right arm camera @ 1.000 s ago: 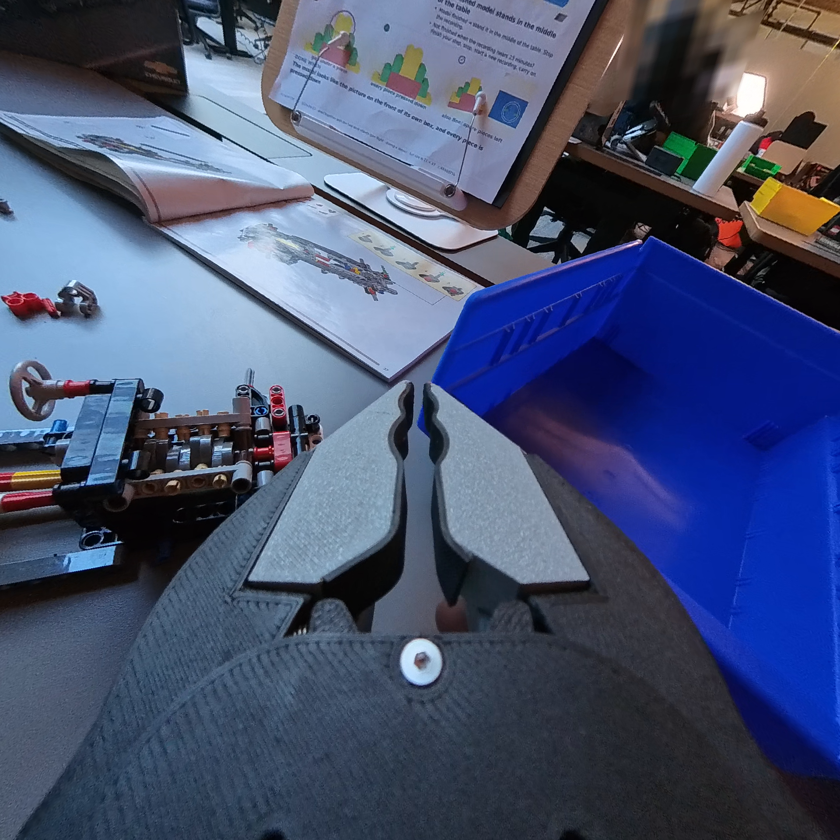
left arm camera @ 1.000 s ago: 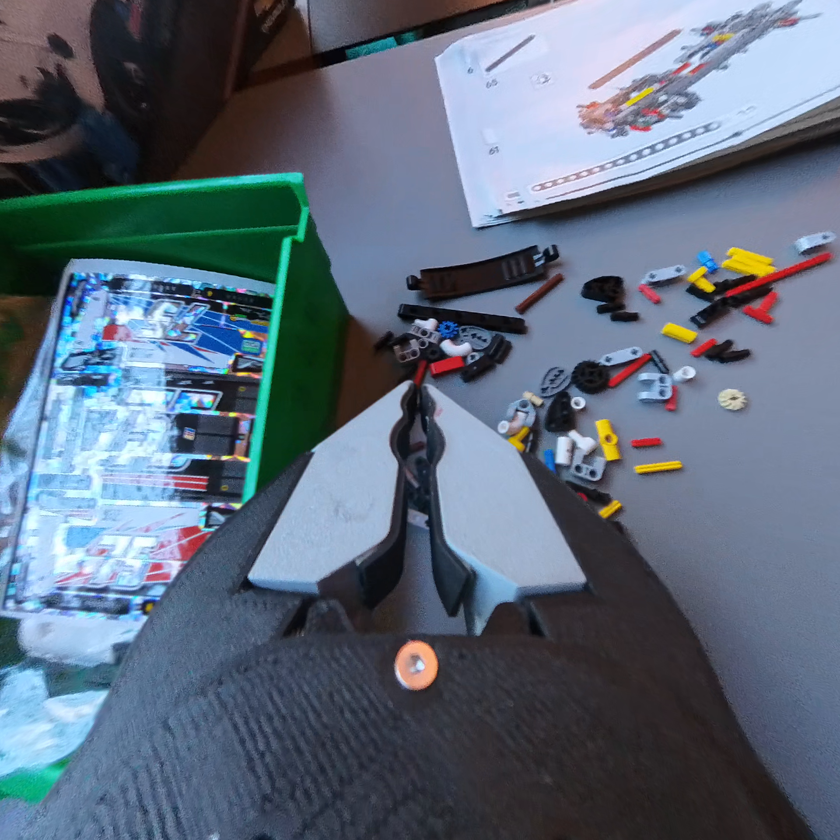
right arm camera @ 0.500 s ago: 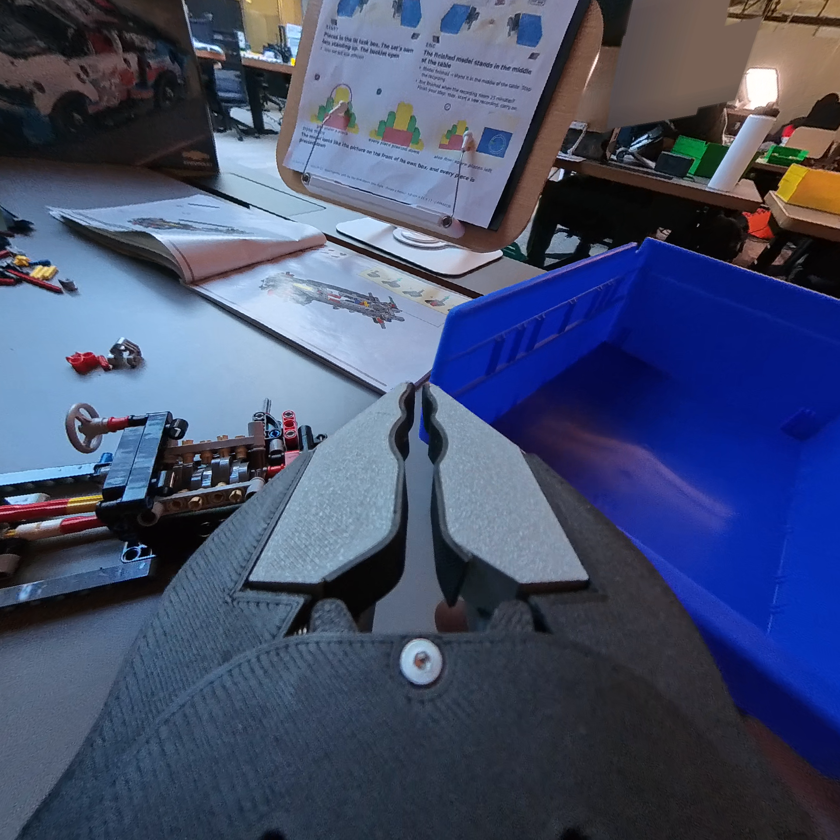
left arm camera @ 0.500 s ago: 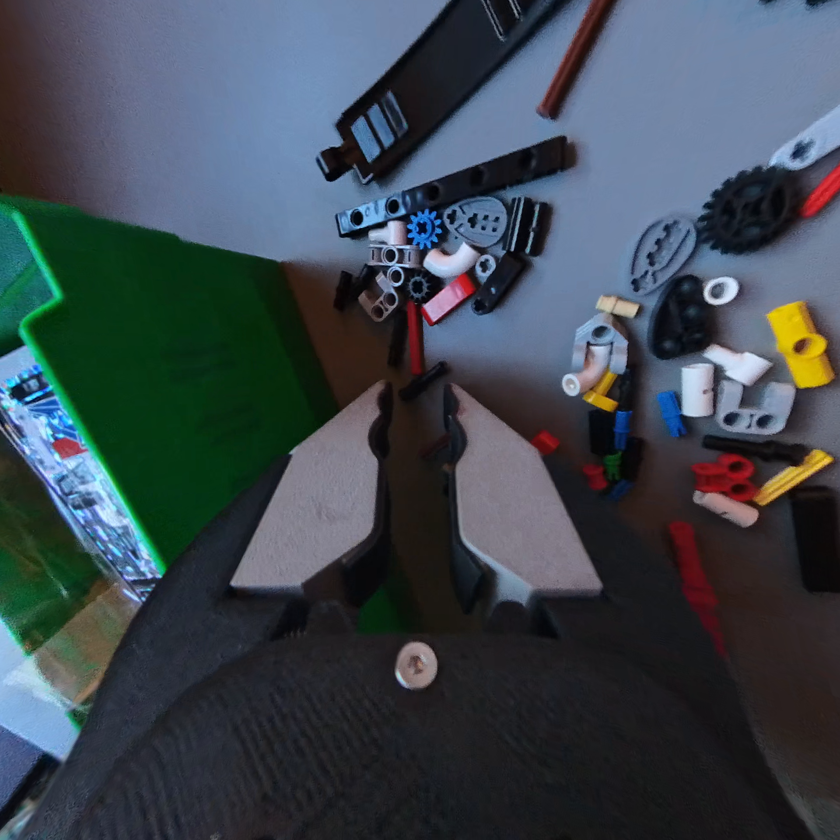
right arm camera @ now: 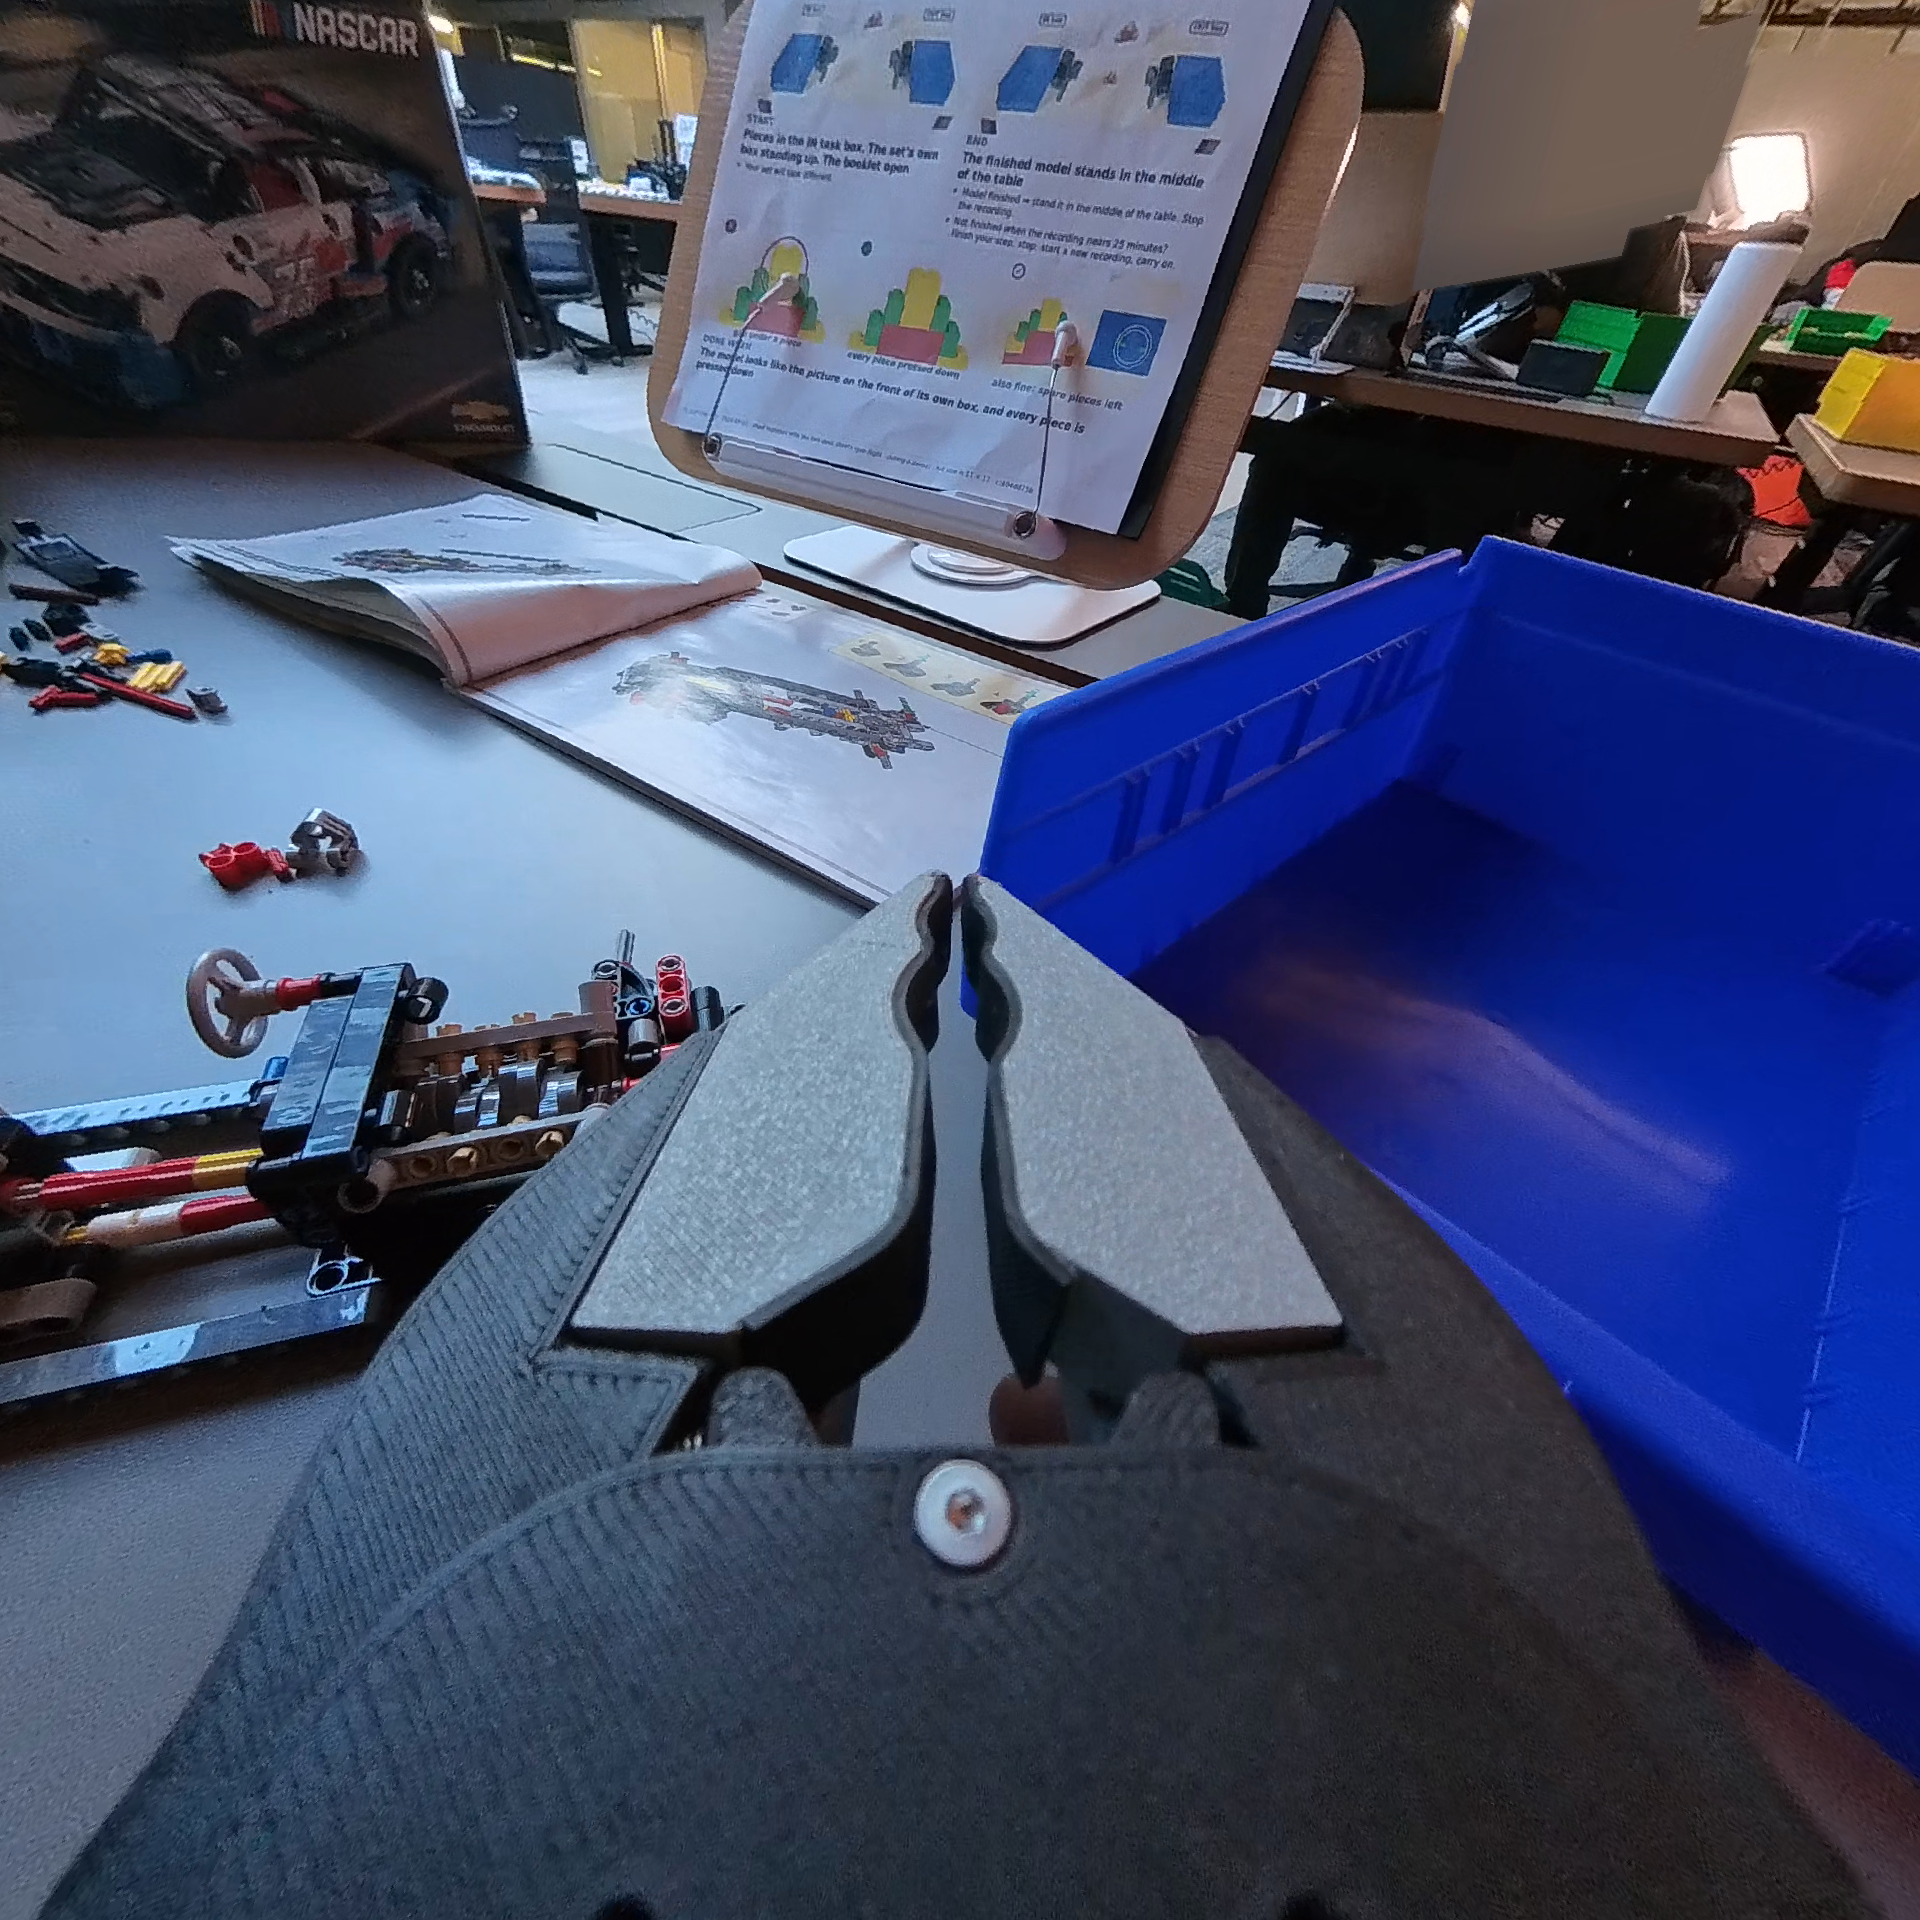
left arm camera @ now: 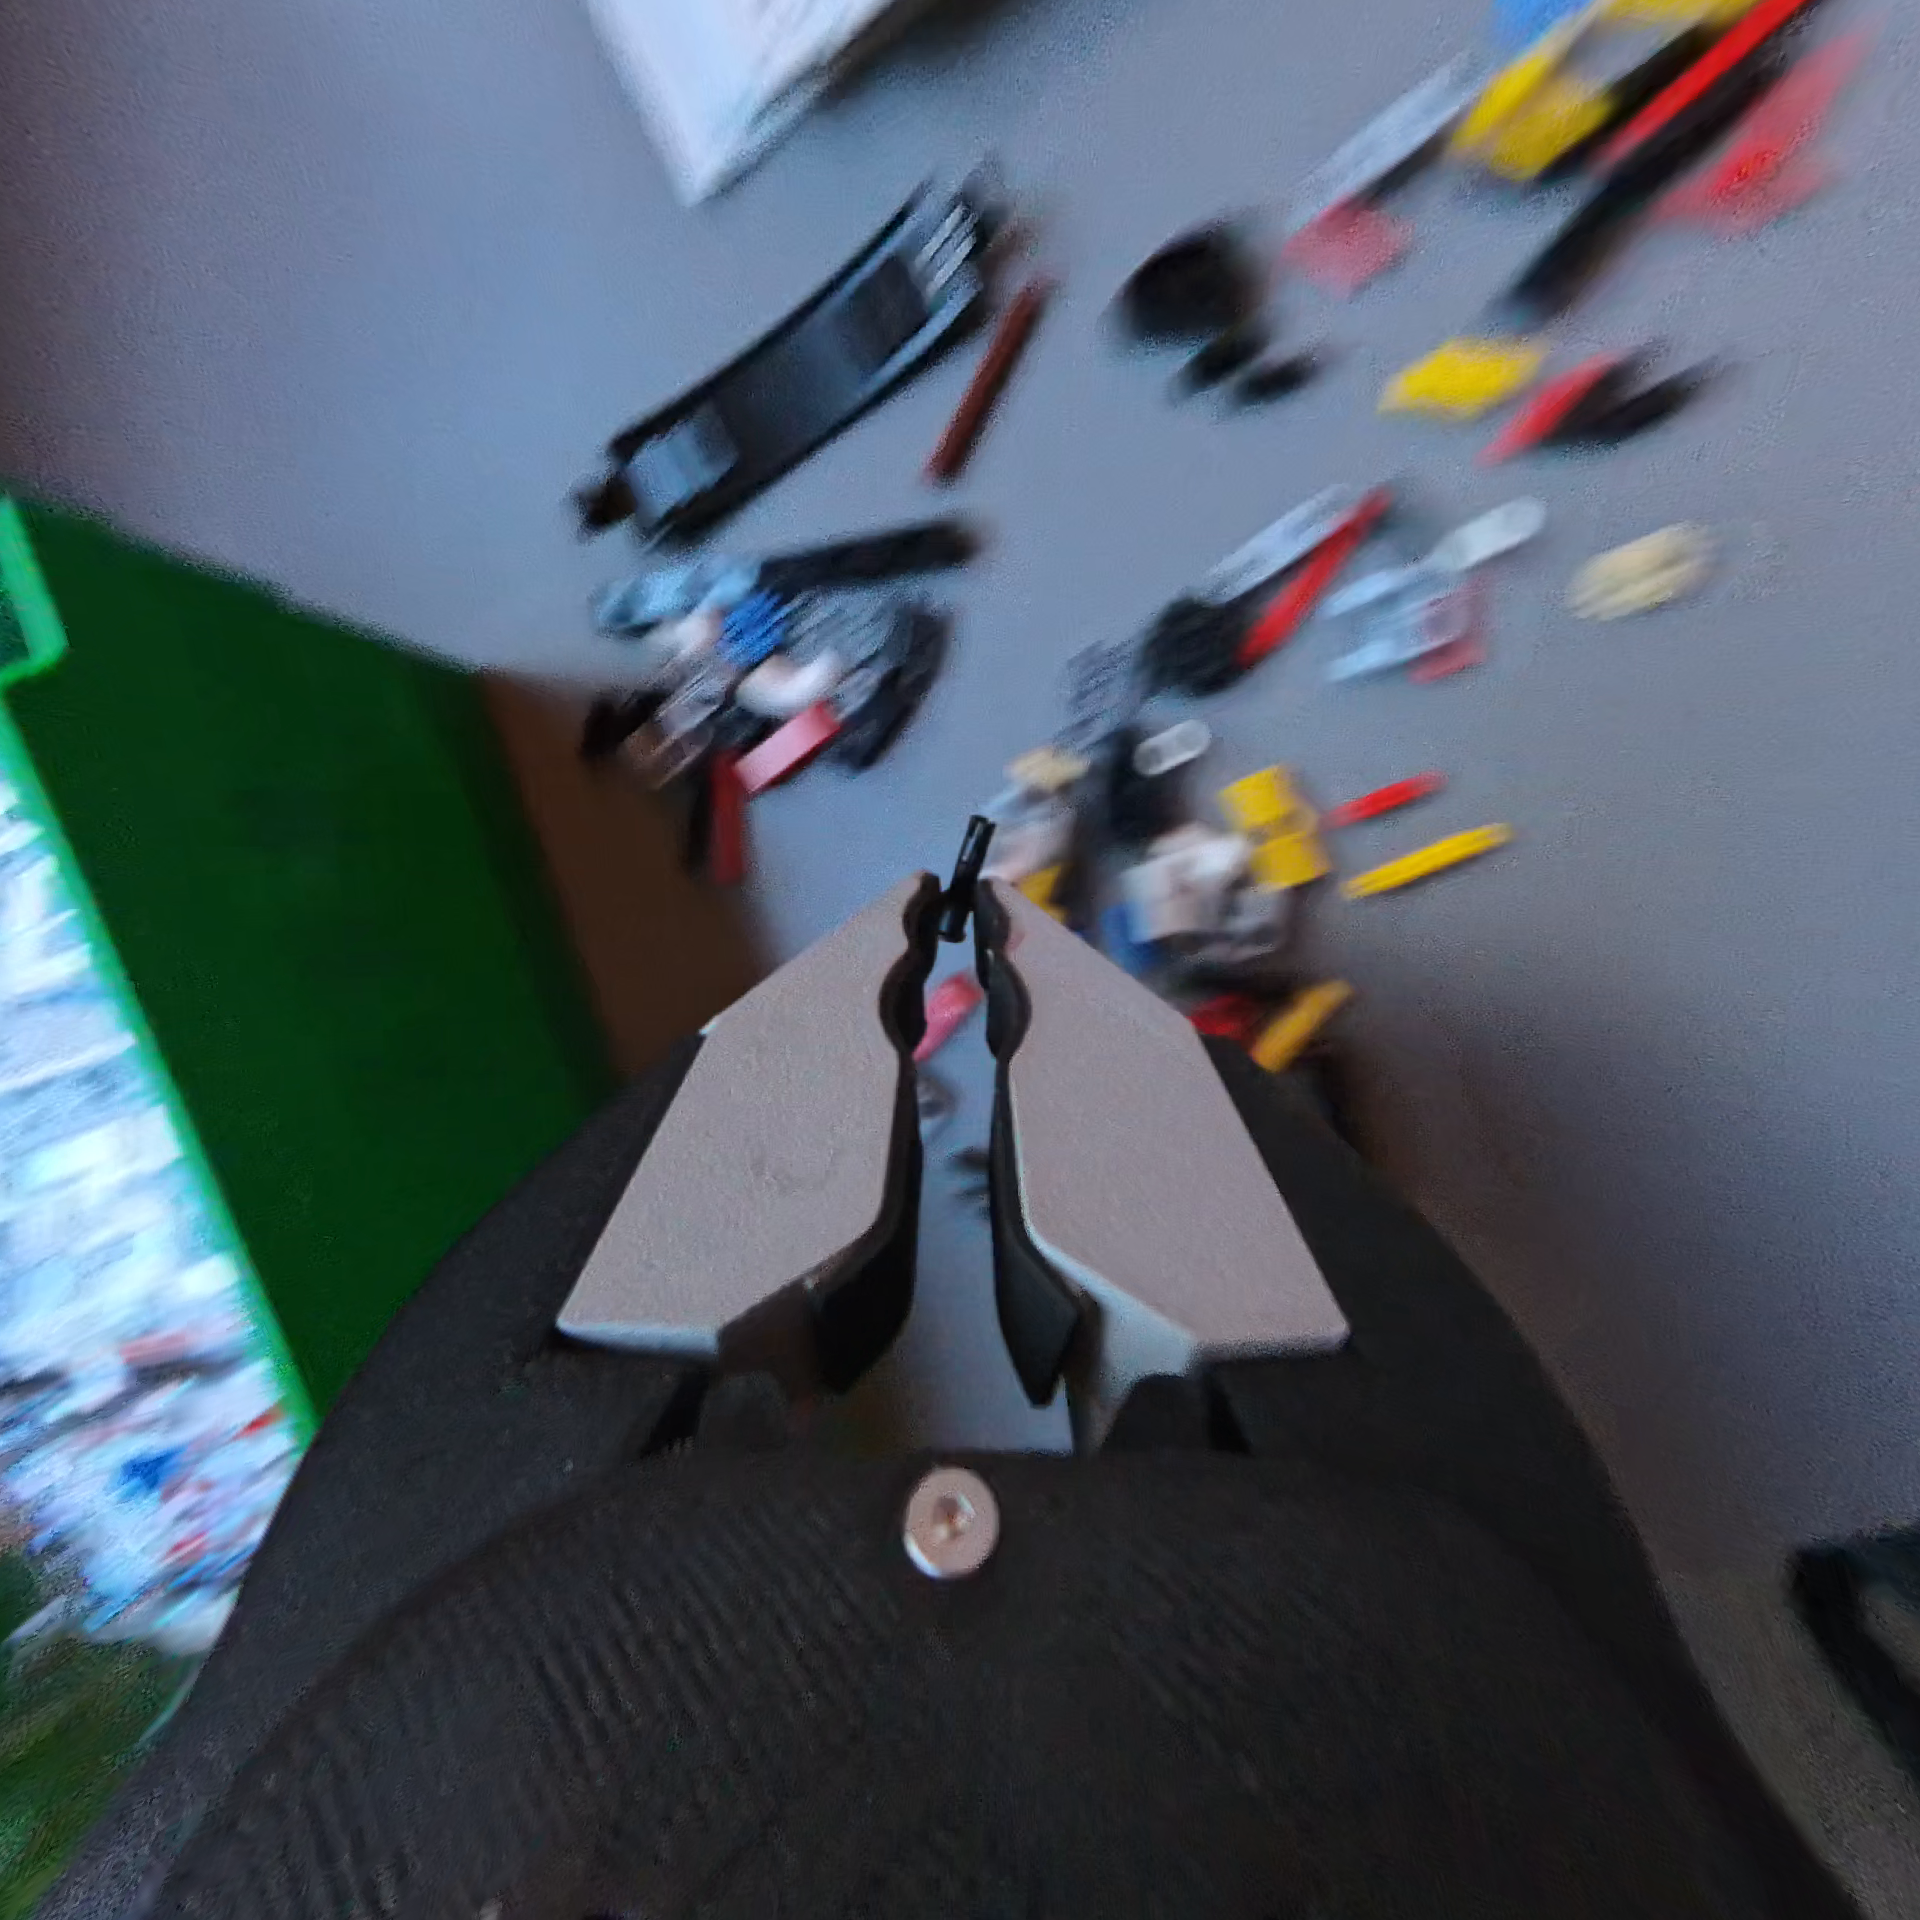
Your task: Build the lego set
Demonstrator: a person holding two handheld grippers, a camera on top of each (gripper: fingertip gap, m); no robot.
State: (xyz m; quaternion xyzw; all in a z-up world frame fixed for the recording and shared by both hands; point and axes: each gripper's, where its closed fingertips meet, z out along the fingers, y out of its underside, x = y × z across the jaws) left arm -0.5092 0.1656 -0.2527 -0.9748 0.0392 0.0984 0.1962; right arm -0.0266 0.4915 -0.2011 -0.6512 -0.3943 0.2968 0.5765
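At the far left a green bin (left arm camera: pixel 260 883) holds a shiny printed sheet (left arm camera: pixel 94 1195), blurred. Right of it, above the grey surface (left arm camera: pixel 364 260), the left tool (left arm camera: pixel 958 906) is nearly closed, its tips pinching a small black pin (left arm camera: pixel 964 873) that sticks out past them; loose coloured building pieces (left arm camera: pixel 1257 831) lie scattered beyond. Further right, the right tool (right arm camera: pixel 956 902) is closed on nothing, between a half-built model (right arm camera: pixel 416 1081) and a blue bin (right arm camera: pixel 1558 987) with a bare floor.
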